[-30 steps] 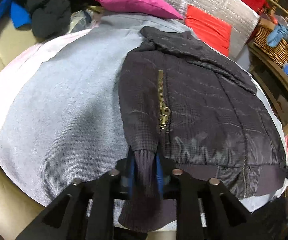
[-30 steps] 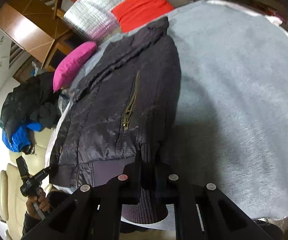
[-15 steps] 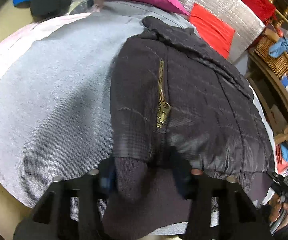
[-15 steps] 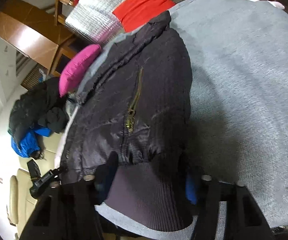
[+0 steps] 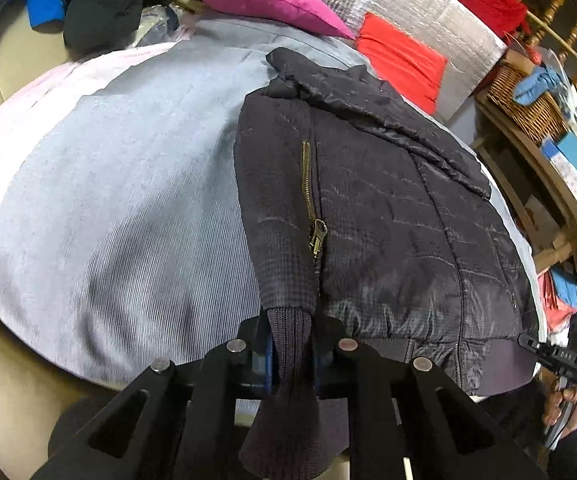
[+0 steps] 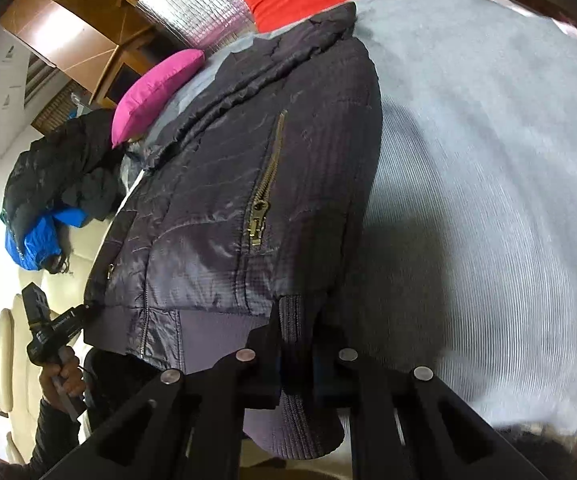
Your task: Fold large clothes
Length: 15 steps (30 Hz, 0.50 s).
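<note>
Dark quilted jacket (image 5: 388, 216) lies flat on a grey ribbed blanket (image 5: 108, 208). Both grippers, left (image 5: 291, 344) and right (image 6: 296, 344), have just closed their jaws on ribbed cuffs at the near hem. Bare blanket stretches wide beside it.

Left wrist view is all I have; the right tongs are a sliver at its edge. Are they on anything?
Observer: Yes. The right tongs are shut on the ribbed cuff of the other sleeve.
Operator: How does that sleeve lie?
Observer: Flat along the jacket's edge, with its brass zip facing up.
Operator: Anything beyond the pink cushion?
Observer: Brown wooden furniture stands behind the pink cushion.
</note>
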### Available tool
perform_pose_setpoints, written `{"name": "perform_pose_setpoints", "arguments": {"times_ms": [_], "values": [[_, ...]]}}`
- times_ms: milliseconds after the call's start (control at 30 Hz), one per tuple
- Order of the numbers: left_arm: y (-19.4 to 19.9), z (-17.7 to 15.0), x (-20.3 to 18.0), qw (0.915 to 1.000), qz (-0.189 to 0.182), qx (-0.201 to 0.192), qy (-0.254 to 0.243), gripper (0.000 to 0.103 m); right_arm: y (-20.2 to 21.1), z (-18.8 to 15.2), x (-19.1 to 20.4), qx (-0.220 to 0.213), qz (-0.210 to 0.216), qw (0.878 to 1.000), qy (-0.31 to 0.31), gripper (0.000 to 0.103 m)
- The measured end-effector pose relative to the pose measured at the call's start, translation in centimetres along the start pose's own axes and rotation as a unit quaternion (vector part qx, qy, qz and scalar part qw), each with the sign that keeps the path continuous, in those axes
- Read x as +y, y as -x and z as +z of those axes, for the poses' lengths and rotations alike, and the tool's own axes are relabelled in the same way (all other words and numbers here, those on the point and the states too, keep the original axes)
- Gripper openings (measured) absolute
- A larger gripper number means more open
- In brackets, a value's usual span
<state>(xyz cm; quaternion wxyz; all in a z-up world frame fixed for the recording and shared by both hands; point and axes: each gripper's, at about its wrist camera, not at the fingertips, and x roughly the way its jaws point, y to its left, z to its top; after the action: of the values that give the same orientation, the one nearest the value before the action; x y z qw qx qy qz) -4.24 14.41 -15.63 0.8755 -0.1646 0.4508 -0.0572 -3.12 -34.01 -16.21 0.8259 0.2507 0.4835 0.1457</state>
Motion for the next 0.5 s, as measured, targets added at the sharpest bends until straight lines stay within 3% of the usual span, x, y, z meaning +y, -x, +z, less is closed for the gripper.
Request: {"name": "perform_pose_setpoints", "arguments": {"times_ms": [167, 233, 267, 300, 333, 367, 467, 500], "values": [[-0.8, 0.6, -0.3, 1.0, 0.008, -0.005, -0.001, 0.02, 0.3, -0.4, -0.4, -0.007, 0.016, 1.0, -0.006, 0.017], [-0.9, 0.8, -0.1, 0.9999, 0.011, -0.006, 0.011, 0.026, 0.3, -0.2, -0.1, -0.012, 0.014, 1.0, -0.003, 0.027], [-1.1, 1.1, 0.0, 0.9998, 0.011, -0.006, 0.014, 0.033, 0.4, -0.3, 0.0, -0.014, 0.012, 1.0, 0.002, 0.038], [-1.3, 1.2, 0.1, 0.9997, 0.01, -0.006, 0.019, 0.036, 0.5, -0.4, 0.1, -0.015, 0.012, 1.0, 0.004, 0.057], [-1.4, 1.1, 0.1, 0.9997, 0.011, -0.006, 0.02, 0.041, 0.6, -0.5, 0.2, -0.017, 0.011, 1.0, 0.004, 0.065], [-1.7, 1.0, 0.1, 0.9997, 0.012, -0.003, 0.02, 0.046, 0.7, -0.5, 0.1, -0.024, 0.009, 1.0, -0.001, 0.065], [-2.4, 1.0, 0.0, 0.9995, 0.019, 0.004, 0.027, 0.047, 0.2, -0.4, -0.8, -0.021, 0.024, 0.999, -0.033, 0.063], [-2.7, 1.1, 0.0, 0.9994, 0.026, 0.008, 0.023, 0.043, -0.2, -0.2, -1.0, -0.018, 0.024, 0.999, -0.044, 0.048]]}}
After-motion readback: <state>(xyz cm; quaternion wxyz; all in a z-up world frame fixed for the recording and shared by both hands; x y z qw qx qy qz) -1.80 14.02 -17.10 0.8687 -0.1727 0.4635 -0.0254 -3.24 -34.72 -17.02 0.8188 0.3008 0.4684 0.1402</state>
